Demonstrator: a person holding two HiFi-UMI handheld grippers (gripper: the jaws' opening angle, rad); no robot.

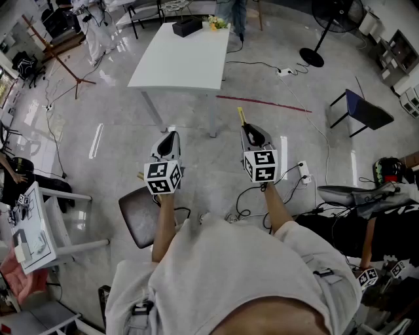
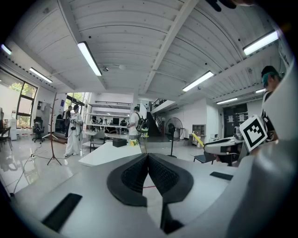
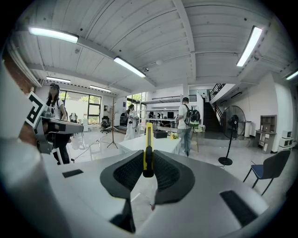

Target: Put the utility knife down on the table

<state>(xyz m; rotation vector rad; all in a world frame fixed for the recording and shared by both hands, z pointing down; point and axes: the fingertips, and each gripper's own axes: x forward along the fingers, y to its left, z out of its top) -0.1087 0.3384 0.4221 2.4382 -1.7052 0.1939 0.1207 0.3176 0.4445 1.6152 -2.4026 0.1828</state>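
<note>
My right gripper [image 1: 249,135] is shut on a yellow utility knife [image 3: 148,148], whose yellow tip [image 1: 240,116] sticks out past the jaws, edge-on between the black pads. My left gripper [image 1: 169,141] is shut with nothing between its pads [image 2: 136,173]. Both are held at about chest height above the floor, pointing toward a white table [image 1: 186,57] that stands some way ahead. The same table [image 3: 149,142] shows beyond the knife in the right gripper view, and a corner of it [image 2: 109,152] shows in the left gripper view.
A black box [image 1: 186,26] and yellow flowers [image 1: 217,23] sit at the table's far end, where a person [image 1: 232,14] stands. A standing fan [image 1: 330,19] and a blue chair [image 1: 366,112] are to the right; a grey chair [image 1: 140,216] is below my left arm. Cables [image 1: 294,176] cross the floor.
</note>
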